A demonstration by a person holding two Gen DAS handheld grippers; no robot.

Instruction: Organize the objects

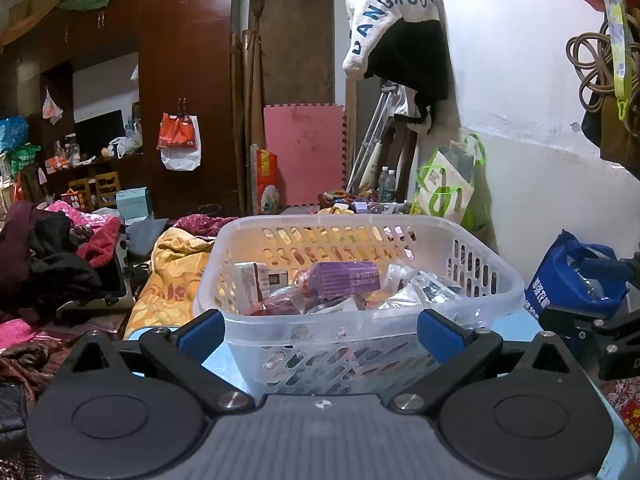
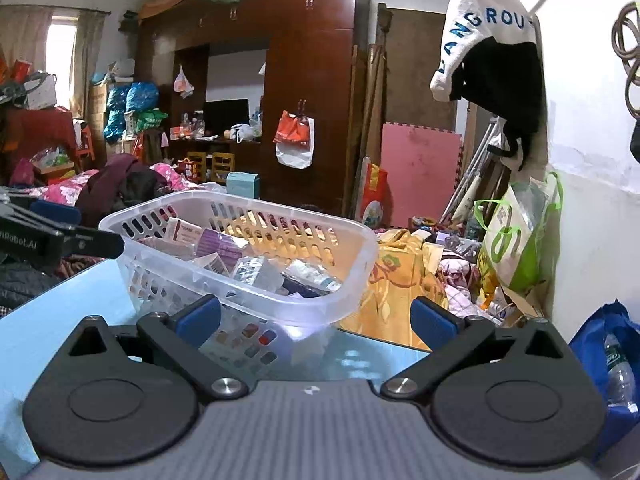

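Note:
A clear plastic basket [image 1: 492, 280] with slotted walls stands on a light blue glass-topped table [image 1: 516, 322]. It holds medicine boxes, a purple pack [image 1: 344, 278] and foil pouches. My left gripper [image 1: 320, 330] is open, its blue pads to either side of the basket's near wall, empty. In the right wrist view the basket [image 2: 352, 256] sits ahead and left on the table [image 2: 80, 300]. My right gripper [image 2: 316, 318] is open and empty near the basket's near right corner. The left gripper's black body [image 2: 60, 236] shows at the left edge.
A blue bag with bottles [image 2: 612, 360] lies to the right of the table by the white wall. A yellow blanket [image 2: 400, 280] and piled clothes cover the bed beyond. A green-and-white bag [image 2: 516, 240] leans on the wall. Dark wardrobes stand behind.

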